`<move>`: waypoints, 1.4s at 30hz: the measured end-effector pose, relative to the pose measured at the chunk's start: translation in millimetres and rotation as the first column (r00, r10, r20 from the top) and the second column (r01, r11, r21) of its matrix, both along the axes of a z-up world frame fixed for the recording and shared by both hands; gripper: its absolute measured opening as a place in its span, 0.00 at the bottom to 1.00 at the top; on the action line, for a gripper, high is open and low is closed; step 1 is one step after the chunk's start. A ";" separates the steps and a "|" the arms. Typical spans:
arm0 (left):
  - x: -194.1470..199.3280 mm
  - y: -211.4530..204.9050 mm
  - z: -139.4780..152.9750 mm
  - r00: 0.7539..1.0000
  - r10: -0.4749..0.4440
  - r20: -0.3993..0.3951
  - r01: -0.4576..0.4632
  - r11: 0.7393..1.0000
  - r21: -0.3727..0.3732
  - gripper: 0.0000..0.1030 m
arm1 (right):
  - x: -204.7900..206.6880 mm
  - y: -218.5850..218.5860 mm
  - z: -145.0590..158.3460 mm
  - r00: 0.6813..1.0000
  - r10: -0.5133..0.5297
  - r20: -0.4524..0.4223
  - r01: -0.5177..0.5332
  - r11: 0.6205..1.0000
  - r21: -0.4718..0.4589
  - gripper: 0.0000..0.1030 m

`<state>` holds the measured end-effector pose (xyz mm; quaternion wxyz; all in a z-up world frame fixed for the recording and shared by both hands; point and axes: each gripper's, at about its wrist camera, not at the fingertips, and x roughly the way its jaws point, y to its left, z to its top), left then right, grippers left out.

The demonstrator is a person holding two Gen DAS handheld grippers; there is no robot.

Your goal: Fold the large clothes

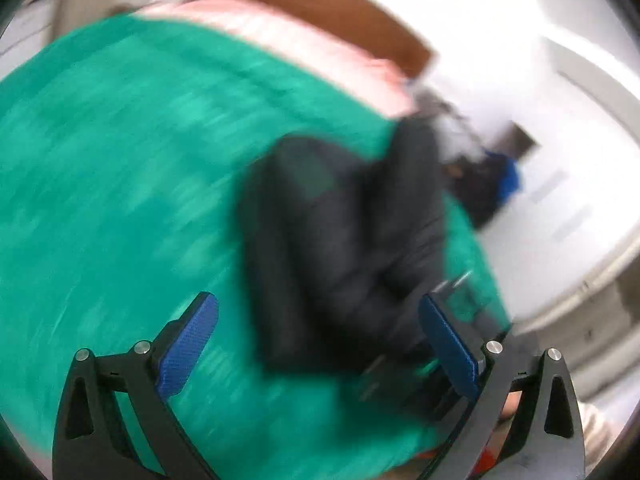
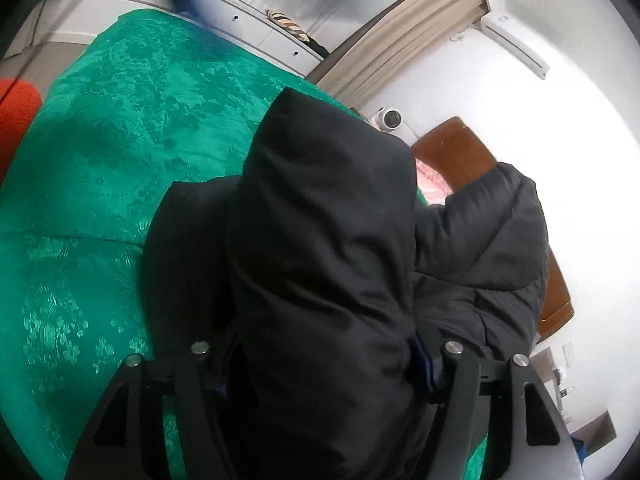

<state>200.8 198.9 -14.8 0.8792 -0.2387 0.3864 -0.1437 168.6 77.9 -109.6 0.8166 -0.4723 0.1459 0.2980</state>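
Observation:
A black puffy jacket (image 2: pixel 320 220) lies bunched on a green patterned bedspread (image 2: pixel 120 140). A thick fold of it fills the gap of my right gripper (image 2: pixel 320 360), pressing against both fingers and hiding most of the blue pads. One padded sleeve (image 2: pixel 492 232) sticks up at the right. In the blurred left wrist view the jacket (image 1: pixel 340 240) lies ahead on the bedspread (image 1: pixel 120 160). My left gripper (image 1: pixel 316 312) hangs above the bed just short of it. Its blue pads (image 1: pixel 188 344) stand wide apart with nothing between them.
A pink pillow (image 1: pixel 300 40) and a brown wooden headboard (image 1: pixel 320 8) bound the bed's far end. Dark and blue things (image 1: pixel 492 176) sit beside the bed. A red object (image 2: pixel 16 120) lies off the bed's left edge. Beige curtains (image 2: pixel 412 40) and white walls surround the bed.

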 end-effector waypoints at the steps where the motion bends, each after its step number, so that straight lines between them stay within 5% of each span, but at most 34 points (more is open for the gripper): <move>1: 21.9 -10.8 12.5 0.999 -0.042 0.034 0.042 0.999 0.011 0.97 | -1.5 0.3 1.0 1.000 -0.005 0.005 0.005 1.000 0.001 0.66; 4: 86.2 -43.9 26.7 0.992 -0.115 0.042 0.113 0.992 0.061 0.98 | -13.1 -4.7 8.0 1.000 -0.016 -0.008 0.016 0.999 0.033 0.72; 7: 143.3 -77.1 13.7 0.987 -0.148 -0.065 0.154 0.983 0.098 0.97 | -28.1 -16.7 24.2 0.998 -0.007 -0.065 0.014 0.994 0.110 0.79; 8: 158.2 -79.9 3.0 0.983 -0.149 -0.108 0.159 0.983 0.091 0.89 | -35.6 -23.5 29.7 0.997 -0.002 -0.080 0.012 0.991 0.136 0.79; 9: 165.6 -74.3 -3.1 0.981 -0.150 -0.121 0.158 0.986 0.060 0.57 | -42.7 -31.4 35.3 0.995 0.004 -0.097 0.012 0.987 0.162 0.79; 10: 163.7 -68.8 -9.4 0.978 -0.158 -0.133 0.160 0.987 0.004 0.36 | -48.1 -40.4 41.4 0.992 0.010 -0.124 0.014 0.981 0.193 0.79; 12: 153.7 -44.2 -23.7 0.978 -0.132 -0.159 0.115 0.987 -0.114 0.23 | -49.0 -60.8 56.6 0.980 0.004 -0.201 0.052 0.961 0.272 0.79; 15: 144.9 -19.3 -32.5 0.986 -0.066 -0.155 0.051 0.994 -0.095 0.22 | -21.5 -84.6 85.0 0.956 -0.051 -0.288 0.168 0.903 0.395 0.79; 20: 126.5 13.0 -58.2 0.983 -0.010 -0.184 -0.010 0.994 -0.108 0.23 | 62.7 -80.0 129.9 0.893 -0.106 -0.438 0.358 0.757 0.547 0.84; 22: 125.2 16.0 -64.9 0.983 0.004 -0.186 -0.023 0.995 -0.097 0.25 | 90.5 -48.9 119.4 0.878 -0.110 -0.466 0.366 0.781 0.506 0.84; 26: 125.2 23.3 -85.4 0.979 0.030 -0.203 -0.057 0.990 -0.129 0.27 | 109.2 -0.6 38.4 0.866 -0.162 -0.473 0.361 0.857 0.368 0.90; 29: 130.2 24.3 -103.2 0.975 0.022 -0.222 -0.063 0.982 -0.176 0.27 | 108.1 -13.1 26.6 0.875 -0.172 -0.452 0.374 0.834 0.406 0.90; 38: 142.9 7.8 -114.7 0.973 0.052 -0.225 -0.079 0.990 -0.115 0.29 | 114.0 -18.2 2.5 0.869 -0.180 -0.461 0.388 0.825 0.410 0.91; 41: 127.5 4.1 -88.8 0.978 0.045 -0.204 -0.056 0.997 -0.050 0.34 | 122.8 -12.8 26.0 0.821 -0.162 -0.548 0.394 0.855 0.338 0.91; 42: 124.5 6.3 -84.2 0.979 0.045 -0.197 -0.055 0.998 -0.043 0.47 | 127.3 -18.7 40.5 0.793 -0.143 -0.592 0.405 0.850 0.337 0.90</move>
